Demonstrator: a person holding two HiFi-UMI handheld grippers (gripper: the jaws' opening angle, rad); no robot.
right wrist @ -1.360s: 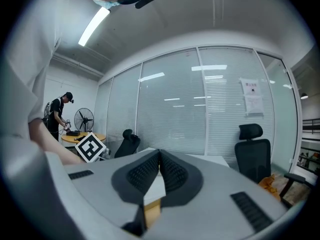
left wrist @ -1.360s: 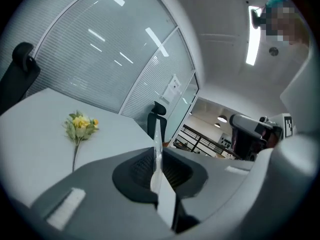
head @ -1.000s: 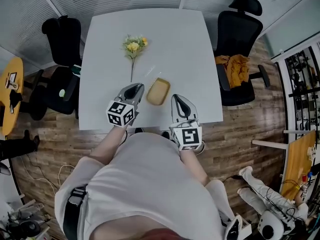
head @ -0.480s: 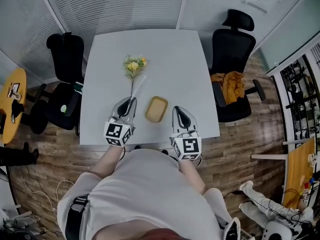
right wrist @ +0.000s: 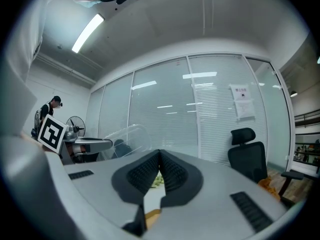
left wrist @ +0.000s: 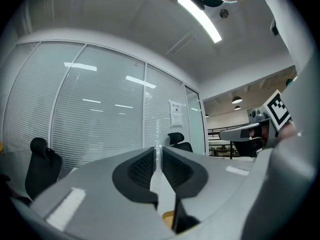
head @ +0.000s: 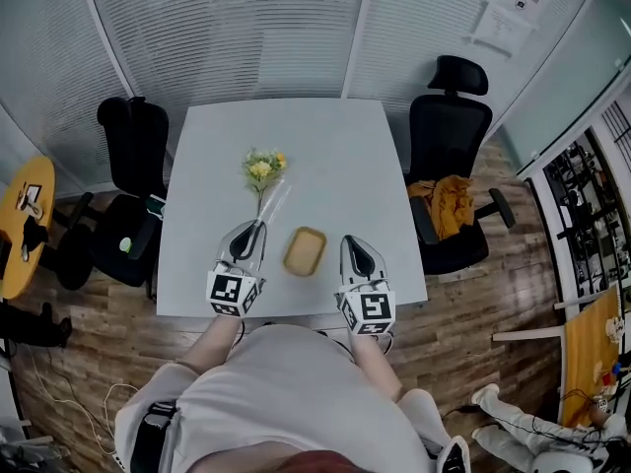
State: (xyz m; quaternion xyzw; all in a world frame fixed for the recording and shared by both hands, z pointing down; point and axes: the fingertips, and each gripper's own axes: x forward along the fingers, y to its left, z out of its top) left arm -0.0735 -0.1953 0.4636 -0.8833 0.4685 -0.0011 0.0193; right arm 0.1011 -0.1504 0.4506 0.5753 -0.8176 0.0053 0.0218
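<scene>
My left gripper (head: 251, 228) is held over the near left part of the white table (head: 335, 156), shut on a thin clear plastic sleeve (head: 273, 204) that reaches toward a small yellow flower bunch (head: 261, 168). The sleeve's edge (left wrist: 157, 170) shows between the closed jaws of the left gripper (left wrist: 157, 151). The same curved clear sleeve (right wrist: 122, 140) shows in the right gripper view. A tan oval tray (head: 305, 251) lies between the two grippers. My right gripper (head: 352, 243) is shut and holds nothing; the jaws of the right gripper (right wrist: 159, 157) meet at the tips.
Black office chairs stand at the table's left (head: 133, 136) and right (head: 449, 116); one right-hand chair carries an orange cloth (head: 444, 197). Glass walls with blinds (head: 256, 28) close off the far side. A person (right wrist: 47, 115) stands by a fan far off.
Both grippers have drawn back toward the table's near edge. The left gripper has tilted up, so the flower and tabletop have left its view. The head camera has risen.
</scene>
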